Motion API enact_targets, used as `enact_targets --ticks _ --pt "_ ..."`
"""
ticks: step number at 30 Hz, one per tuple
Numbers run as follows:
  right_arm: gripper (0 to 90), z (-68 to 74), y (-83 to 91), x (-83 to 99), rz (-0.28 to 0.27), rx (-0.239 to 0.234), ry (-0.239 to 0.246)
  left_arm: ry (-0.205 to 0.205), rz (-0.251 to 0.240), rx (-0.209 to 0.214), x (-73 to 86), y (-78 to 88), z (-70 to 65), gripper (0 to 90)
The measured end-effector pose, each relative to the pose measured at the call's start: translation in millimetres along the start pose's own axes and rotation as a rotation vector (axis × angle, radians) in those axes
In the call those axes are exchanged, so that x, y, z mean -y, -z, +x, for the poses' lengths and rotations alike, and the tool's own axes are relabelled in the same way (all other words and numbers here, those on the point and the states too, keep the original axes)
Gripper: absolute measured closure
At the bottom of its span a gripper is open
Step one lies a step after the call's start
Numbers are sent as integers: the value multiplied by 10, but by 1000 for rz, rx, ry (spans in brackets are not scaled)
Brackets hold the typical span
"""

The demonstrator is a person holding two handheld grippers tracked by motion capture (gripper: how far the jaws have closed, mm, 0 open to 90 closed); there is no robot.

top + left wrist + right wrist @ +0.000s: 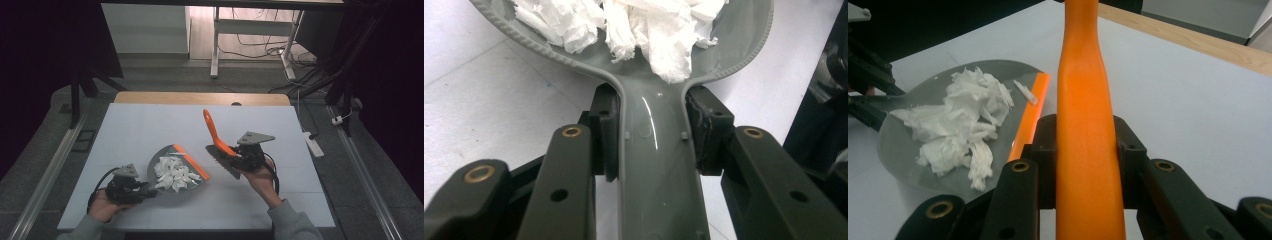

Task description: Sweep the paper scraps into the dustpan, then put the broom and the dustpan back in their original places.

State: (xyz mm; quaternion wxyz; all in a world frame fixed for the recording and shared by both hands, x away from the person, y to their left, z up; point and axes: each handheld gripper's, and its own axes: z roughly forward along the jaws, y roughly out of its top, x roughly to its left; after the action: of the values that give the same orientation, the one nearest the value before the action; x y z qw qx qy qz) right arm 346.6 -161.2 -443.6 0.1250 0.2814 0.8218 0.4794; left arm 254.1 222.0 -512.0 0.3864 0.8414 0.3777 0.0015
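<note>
While left gripper clamps dustpan | right gripper grips brush raised

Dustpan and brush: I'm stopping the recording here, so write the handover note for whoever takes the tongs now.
Left tongs: shut on the handle of the grey dustpan, which sits on the white table.
Right tongs: shut on the orange brush, held up to the right of the pan, bristles clear of it.
Done: shredded white paper is heaped in the pan; one scrap lies by its orange lip.
Left: likely carrying the pan off to empty it; no bin is in sight.
</note>
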Motion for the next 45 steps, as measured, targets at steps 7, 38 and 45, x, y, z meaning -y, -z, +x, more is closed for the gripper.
enact_targets --ticks 7,38,45 --pt "694 -68 134 79 -11 4 -8 22 -35 -20 4 30 10 610" --pt "694 -147 348 324 -8 -12 -62 164 -163 -103 65 138 81 610" --pt "695 -129 301 359 14 -25 -64 193 -182 -125 85 147 85 609"
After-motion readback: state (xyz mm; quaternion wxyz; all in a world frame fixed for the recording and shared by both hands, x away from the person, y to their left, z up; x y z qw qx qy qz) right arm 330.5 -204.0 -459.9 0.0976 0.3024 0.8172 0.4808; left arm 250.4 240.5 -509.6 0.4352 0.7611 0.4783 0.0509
